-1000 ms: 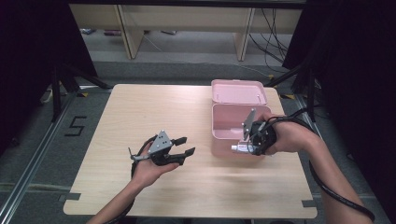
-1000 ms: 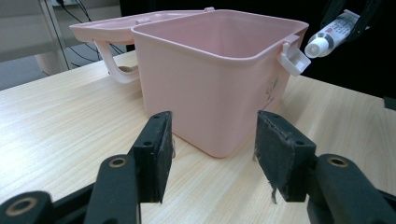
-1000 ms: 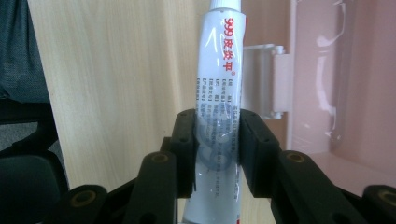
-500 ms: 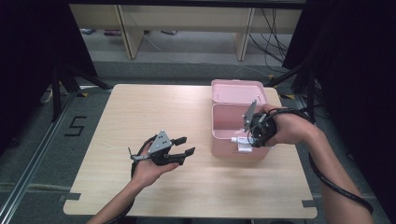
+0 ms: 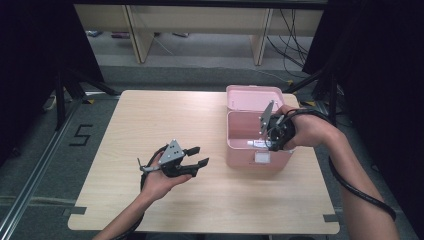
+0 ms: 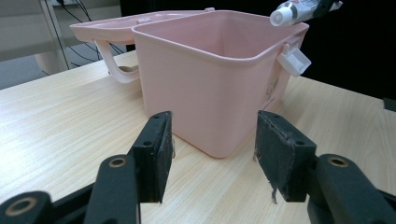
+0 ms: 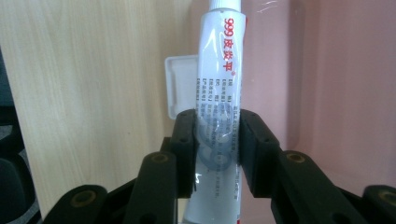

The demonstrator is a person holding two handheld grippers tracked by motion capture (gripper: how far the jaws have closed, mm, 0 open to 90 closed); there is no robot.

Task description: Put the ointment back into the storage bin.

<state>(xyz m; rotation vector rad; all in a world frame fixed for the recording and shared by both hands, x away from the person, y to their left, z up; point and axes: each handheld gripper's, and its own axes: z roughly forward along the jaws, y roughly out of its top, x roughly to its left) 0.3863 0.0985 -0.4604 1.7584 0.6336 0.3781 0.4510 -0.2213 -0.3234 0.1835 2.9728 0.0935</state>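
Pink box [image 5: 255,145] stands open on the worktop [image 5: 150,125]; the right claw [image 5: 270,142] grips a white tube [image 7: 218,93] at its near rim, cap pointing out over the cavity. Left claw [image 5: 197,159] rests wide, well apart.

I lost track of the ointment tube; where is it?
The tube is clamped in the right gripper, held over the near rim of the open pink box, on the table's right.

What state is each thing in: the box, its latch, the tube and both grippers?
Pink box: open, lid flipped back flat.
Latch: undone, sticking out.
Tube: capped, held over the box's front rim.
Right gripper: shut on the tube.
Left gripper: open, empty.
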